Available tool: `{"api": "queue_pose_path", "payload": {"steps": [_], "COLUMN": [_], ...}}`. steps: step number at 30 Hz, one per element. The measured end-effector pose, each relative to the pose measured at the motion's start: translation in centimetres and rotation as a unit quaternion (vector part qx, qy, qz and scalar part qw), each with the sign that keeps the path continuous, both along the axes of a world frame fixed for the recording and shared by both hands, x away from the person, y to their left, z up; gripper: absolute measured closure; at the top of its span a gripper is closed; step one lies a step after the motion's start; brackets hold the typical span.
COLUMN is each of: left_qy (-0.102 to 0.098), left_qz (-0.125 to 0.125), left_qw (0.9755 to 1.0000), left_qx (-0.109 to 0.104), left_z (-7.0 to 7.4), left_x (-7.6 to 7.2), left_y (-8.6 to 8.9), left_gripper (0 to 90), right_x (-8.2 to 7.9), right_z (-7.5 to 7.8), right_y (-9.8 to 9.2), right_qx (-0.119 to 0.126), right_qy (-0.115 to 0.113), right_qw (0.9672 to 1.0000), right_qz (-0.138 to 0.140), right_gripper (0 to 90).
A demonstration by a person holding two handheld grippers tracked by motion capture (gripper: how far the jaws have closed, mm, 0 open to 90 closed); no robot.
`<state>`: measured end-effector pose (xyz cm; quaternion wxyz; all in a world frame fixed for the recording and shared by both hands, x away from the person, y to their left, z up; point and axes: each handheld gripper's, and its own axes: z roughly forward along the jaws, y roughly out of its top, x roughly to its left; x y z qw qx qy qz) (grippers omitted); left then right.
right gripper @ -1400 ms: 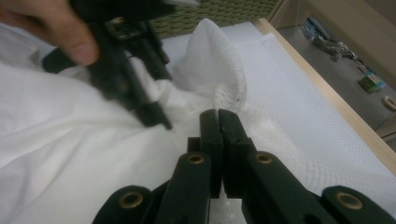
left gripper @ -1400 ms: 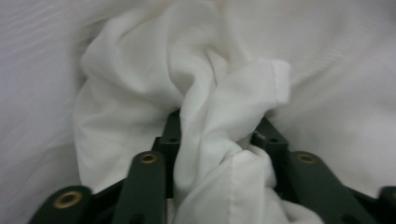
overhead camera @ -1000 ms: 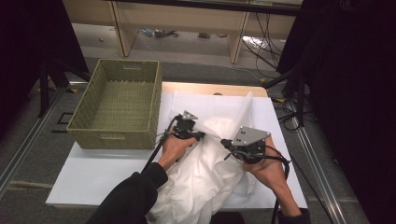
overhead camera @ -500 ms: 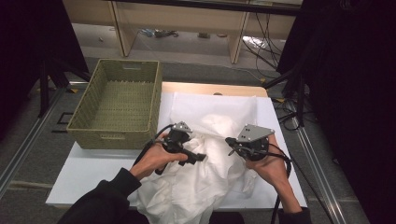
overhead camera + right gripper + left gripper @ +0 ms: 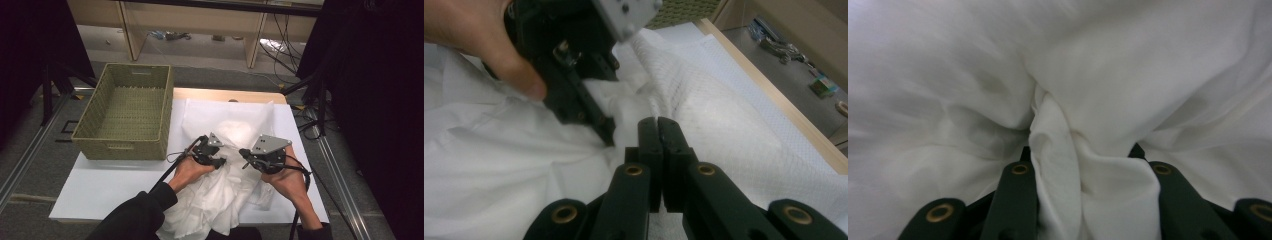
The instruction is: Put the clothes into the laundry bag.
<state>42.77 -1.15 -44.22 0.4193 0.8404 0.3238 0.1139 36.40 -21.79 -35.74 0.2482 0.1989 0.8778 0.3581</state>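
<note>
A crumpled white cloth (image 5: pixel 227 187) lies on the white table (image 5: pixel 100 187) in front of the person. My left gripper (image 5: pixel 220 161) is pressed into the cloth; in the left gripper view a thick fold of the cloth (image 5: pixel 1083 180) sits bunched between its two jaws, which hold it and have their tips buried in fabric. My right gripper (image 5: pixel 243 153) is just right of it, a little above the cloth, with its jaws shut together and nothing between them (image 5: pixel 658 125). The right gripper view also shows the left gripper (image 5: pixel 574 95) and the hand holding it close ahead.
A green woven basket (image 5: pixel 125 145) stands with nothing in it at the table's left. A textured white sheet (image 5: pixel 200 112) lies spread under the cloth towards the far edge. The table's wooden rim (image 5: pixel 769 95) runs along the far side, with floor and cables beyond.
The left hand drew back to the left with the cloth, then came right again, close to the right gripper. The right gripper lowered slightly, and a raised point of cloth dropped.
</note>
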Motion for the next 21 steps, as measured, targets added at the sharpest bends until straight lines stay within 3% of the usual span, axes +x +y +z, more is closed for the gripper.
{"api": "queue_pose_path", "payload": {"steps": [1,2,3,5,6,7,8,10,11,12,13,14,15,16,17,18,19,21], "left_qy": [-0.006,-0.006,-0.007,-0.010,0.013,0.013,0.023,0.023,0.022,0.022,0.037,0.051,0.047,0.047,0.037,0.037,0.047,0.047], "left_qz": [0.032,0.032,0.043,0.055,0.080,0.080,0.096,0.096,0.074,0.074,0.065,0.036,0.023,0.023,0.017,0.017,-0.001,-0.004], "left_qw": [0.9987,0.9987,0.9972,0.9969,0.9947,0.9947,0.9932,0.9931,0.9945,0.9945,0.9947,0.9961,0.9972,0.9972,0.9979,0.9979,0.9980,0.9979], "left_qx": [-0.038,-0.038,-0.060,-0.056,-0.064,-0.064,-0.062,-0.062,-0.070,-0.070,-0.071,-0.062,-0.053,-0.053,-0.050,-0.050,-0.041,-0.043], "left_z": [1.2,1.2,1.6,1.2,-0.2,-0.2,-2.1,-2.7,-2.7,-2.7,-2.2,-1.6,-1.2,-1.2,-0.2,-0.2,0.7,0.8], "left_x": [0.1,0.1,0.3,0.6,1.2,1.2,1.7,1.9,2.0,2.0,2.1,1.8,1.3,1.3,0.1,0.1,-1.0,-1.5], "left_y": [0.7,0.7,0.9,0.5,-0.5,-0.5,-1.8,-2.2,-1.9,-1.9,-1.1,0.0,0.7,0.7,2.4,2.4,4.0,4.6], "left_gripper": [71.9,71.9,71.5,69.1,66.5,63.5,59.2,53.1,48.1,45.0,45.0,31.4,27.1,25.9,26.1,26.3,25.1,23.3], "right_x": [-0.2,-0.2,-0.5,-0.5,-0.5,-0.5,-0.3,-0.2,0.0,0.0,0.0,0.2,0.2,0.2,0.2,0.2,0.2,0.2], "right_z": [0.4,0.4,0.8,0.9,0.9,0.9,0.6,0.4,-0.1,-0.1,-0.2,-0.3,-0.3,-0.3,-0.3,-0.2,-0.2,-0.2], "right_y": [0.0,0.0,0.1,0.2,0.2,0.2,0.2,0.2,0.1,0.1,0.0,-0.3,-0.4,-0.4,-0.5,-0.5,-0.5,-0.5], "right_qx": [-0.001,-0.001,-0.001,0.002,0.004,0.004,0.004,0.001,0.002,0.002,0.003,0.007,0.008,0.008,0.008,0.008,0.006,0.005], "right_qy": [-0.005,-0.005,-0.013,-0.014,-0.012,-0.012,-0.008,-0.004,0.005,0.005,0.007,0.009,0.009,0.009,0.010,0.009,0.008,0.008], "right_qw": [1.0000,1.0000,0.9999,0.9999,0.9999,0.9999,1.0000,1.0000,1.0000,1.0000,1.0000,0.9999,0.9999,0.9999,0.9999,0.9999,0.9999,0.9999], "right_qz": [-0.003,-0.003,-0.001,0.001,0.000,0.000,-0.002,-0.001,-0.004,-0.004,-0.005,-0.004,-0.008,-0.008,-0.007,-0.007,-0.006,-0.008], "right_gripper": [90.0,90.0,90.0,90.0,90.0,90.0,90.0,90.0,90.0,90.0,90.0,90.0,90.0,90.0,90.0,90.0,90.0,90.0]}}
